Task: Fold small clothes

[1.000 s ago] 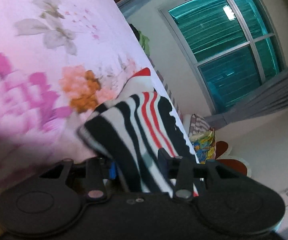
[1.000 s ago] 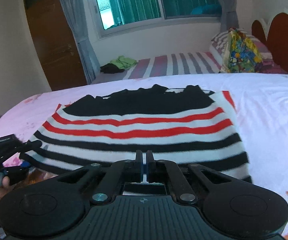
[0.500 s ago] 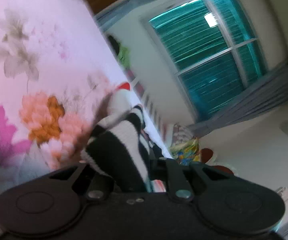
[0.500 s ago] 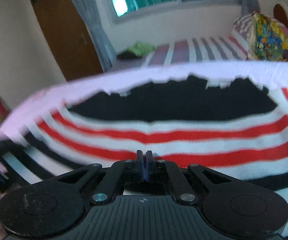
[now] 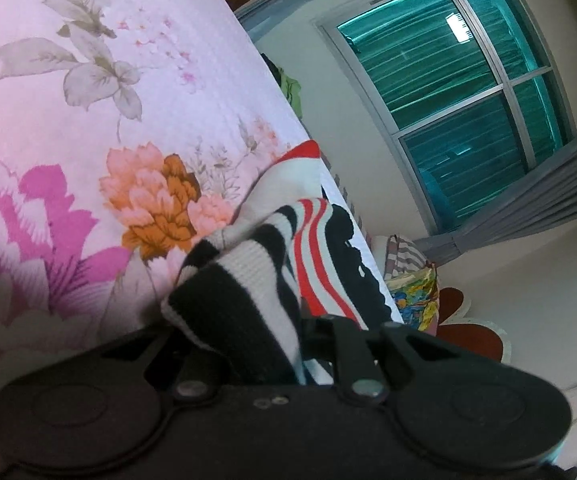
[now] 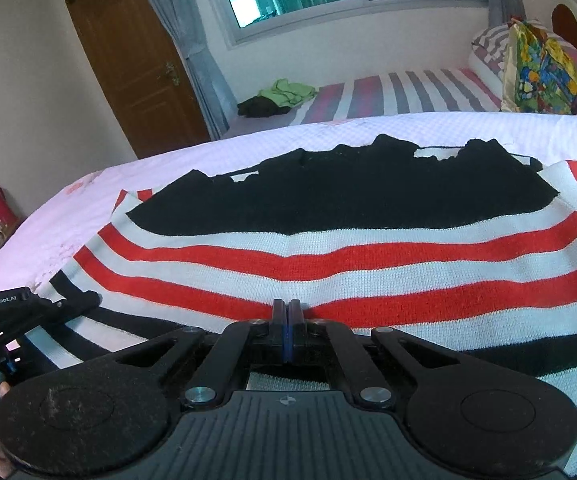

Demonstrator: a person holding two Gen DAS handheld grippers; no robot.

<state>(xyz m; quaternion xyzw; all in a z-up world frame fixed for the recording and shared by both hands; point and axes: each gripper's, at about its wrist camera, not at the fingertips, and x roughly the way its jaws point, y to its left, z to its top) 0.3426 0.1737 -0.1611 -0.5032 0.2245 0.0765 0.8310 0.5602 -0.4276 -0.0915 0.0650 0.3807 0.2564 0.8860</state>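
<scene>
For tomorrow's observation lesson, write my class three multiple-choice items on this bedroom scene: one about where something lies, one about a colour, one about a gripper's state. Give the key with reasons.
1. Where does the green cloth lie?
A. On the far striped bed
B. On the striped sweater
C. On the floor by the door

2. Which colour are the two thin stripes just below the sweater's wide black band?
A. Blue
B. Red
C. Yellow

3. How does the left gripper stand?
A. Wide open above the bedspread
B. Shut with nothing in it
C. Closed on a bunched edge of the sweater

Key:
1 A: the green cloth sits on the far striped bed, by the window.
2 B: the striped sweater shows two red stripes there.
3 C: the left gripper has sweater fabric bunched between its fingers.
</scene>
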